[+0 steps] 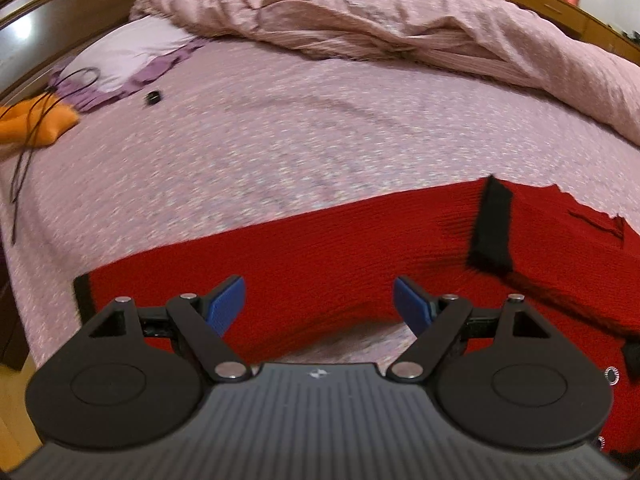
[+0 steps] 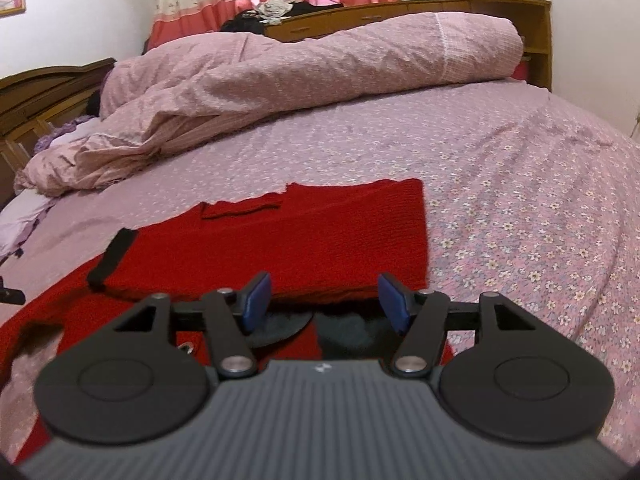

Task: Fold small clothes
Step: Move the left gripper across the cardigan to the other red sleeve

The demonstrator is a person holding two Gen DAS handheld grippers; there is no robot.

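left gripper (image 1: pixel 319 304) wide apart, holding nothing, above red knit garment's (image 1: pixel 328 256) near edge | right gripper (image 2: pixel 325 300) wide apart, empty | dark patch between its fingers unclear | garment flat on floral bedsheet (image 2: pixel 520 208), black cuff (image 2: pixel 112 258) ahead-left, partly folded | crumpled duvet (image 2: pixel 280 80) beyond

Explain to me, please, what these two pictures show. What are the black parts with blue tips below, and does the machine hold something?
There is no robot here. A person holds one two-finger tool in each hand, and a camera on each tool looks forward along its fingers. One picture comes from the left gripper, the other from the right gripper. The blue tips are the finger pads. Both tools are open and hold nothing. Before them lies a red knitted garment with black trim, partly folded, on a bed sheet with small flowers. Behind lies a crumpled duvet.
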